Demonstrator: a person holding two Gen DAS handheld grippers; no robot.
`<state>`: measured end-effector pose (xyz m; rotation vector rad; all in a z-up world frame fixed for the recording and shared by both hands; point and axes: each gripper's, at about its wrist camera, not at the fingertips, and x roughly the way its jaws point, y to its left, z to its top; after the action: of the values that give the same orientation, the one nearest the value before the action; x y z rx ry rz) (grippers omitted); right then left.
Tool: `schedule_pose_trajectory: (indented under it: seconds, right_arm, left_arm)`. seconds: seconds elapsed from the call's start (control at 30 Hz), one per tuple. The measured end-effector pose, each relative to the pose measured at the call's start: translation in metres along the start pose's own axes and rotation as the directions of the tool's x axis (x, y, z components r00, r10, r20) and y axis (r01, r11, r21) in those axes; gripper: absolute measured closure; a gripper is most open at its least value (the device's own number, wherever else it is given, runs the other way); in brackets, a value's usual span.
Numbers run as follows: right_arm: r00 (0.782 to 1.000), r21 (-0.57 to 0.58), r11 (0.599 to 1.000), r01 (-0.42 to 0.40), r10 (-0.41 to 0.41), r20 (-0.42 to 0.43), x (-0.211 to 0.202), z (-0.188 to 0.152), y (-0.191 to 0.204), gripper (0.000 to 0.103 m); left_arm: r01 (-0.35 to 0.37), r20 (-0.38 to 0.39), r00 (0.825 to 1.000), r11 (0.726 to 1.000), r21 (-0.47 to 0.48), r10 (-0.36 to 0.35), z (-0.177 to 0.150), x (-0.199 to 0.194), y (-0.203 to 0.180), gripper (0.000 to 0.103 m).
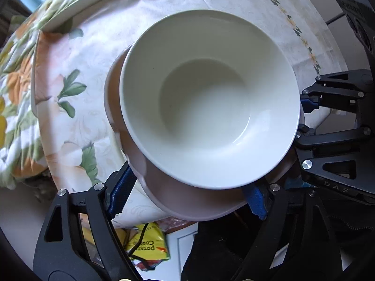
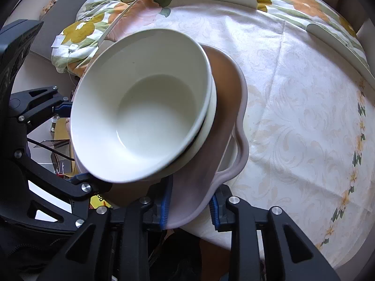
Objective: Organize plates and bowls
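Glossy white ceramic bowl (image 1: 208, 100), round and deep, sits stacked in a second white bowl (image 2: 208, 126) on a matte mauve plate (image 2: 225, 107) with a wavy rim, over the pale damask tablecloth (image 2: 304, 93) on the table. Left tongs (image 1: 187, 196) spread wide around the plate's edge; right tongs (image 2: 189, 203) clamped on the plate rim. Yellow packet (image 1: 147, 243) below reads "POTATO".
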<state>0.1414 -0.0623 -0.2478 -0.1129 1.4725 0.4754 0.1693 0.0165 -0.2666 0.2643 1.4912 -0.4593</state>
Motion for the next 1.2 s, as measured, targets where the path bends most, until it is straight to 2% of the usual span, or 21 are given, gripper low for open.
schedule_pose_trajectory:
  seconds: [0.1, 0.17, 0.53, 0.73, 0.87, 0.93, 1.0, 1.03, 1.13, 1.17, 1.2]
  right_arm:
    - [1.0, 0.006, 1.0, -0.016, 0.016, -0.006, -0.007, -0.001, -0.002, 0.073]
    - [0.999, 0.015, 0.999, -0.031, 0.031, -0.01, -0.01, -0.002, -0.004, 0.059]
    - [1.0, 0.081, 0.997, -0.018, 0.016, 0.024, -0.028, -0.013, 0.002, 0.058]
    - [0.995, 0.097, 0.995, -0.008, -0.001, 0.095, -0.056, -0.034, 0.008, 0.058]
    - [0.984, 0.1, 0.995, -0.004, -0.014, 0.18, -0.087, -0.056, 0.016, 0.058]
    - [0.971, 0.101, 0.995, 0.0, -0.024, 0.239, -0.107, -0.072, 0.021, 0.058]
    - [0.951, 0.104, 0.994, 0.027, -0.058, 0.305, -0.13, -0.091, 0.028, 0.058]
    - [0.941, 0.105, 0.994, 0.042, -0.075, 0.331, -0.14, -0.098, 0.031, 0.058]
    - [0.889, 0.12, 0.988, 0.094, -0.138, 0.437, -0.175, -0.128, 0.038, 0.058]
    - [0.862, 0.138, 0.983, 0.118, -0.17, 0.477, -0.189, -0.14, 0.04, 0.058]
    - [0.843, 0.152, 0.98, 0.131, -0.191, 0.504, -0.198, -0.146, 0.043, 0.058]
  left_arm:
    - [0.005, -0.015, 1.0, 1.0, 0.003, -0.005, -0.002, 0.001, 0.0, 0.022]
    - [0.004, -0.012, 1.0, 1.0, 0.002, -0.004, -0.006, -0.001, 0.003, 0.022]
    - [0.044, 0.023, 0.999, 0.999, -0.003, -0.044, -0.023, -0.026, 0.02, 0.022]
    - [0.025, 0.108, 0.994, 0.999, -0.043, -0.02, -0.042, -0.058, 0.017, 0.022]
    - [-0.004, 0.208, 0.978, 0.994, -0.106, 0.026, -0.067, -0.095, 0.006, 0.022]
    - [-0.024, 0.282, 0.957, 0.99, -0.139, 0.063, -0.081, -0.118, -0.004, 0.022]
    - [-0.04, 0.37, 0.923, 0.983, -0.177, 0.104, -0.097, -0.143, -0.021, 0.022]
    - [-0.039, 0.427, 0.896, 0.98, -0.196, 0.121, -0.109, -0.159, -0.03, 0.022]
    - [-0.028, 0.555, 0.816, 0.971, -0.239, 0.16, -0.137, -0.196, -0.051, 0.022]
    - [-0.024, 0.598, 0.782, 0.966, -0.257, 0.178, -0.148, -0.208, -0.06, 0.021]
    - [-0.02, 0.623, 0.758, 0.963, -0.269, 0.19, -0.155, -0.217, -0.066, 0.02]
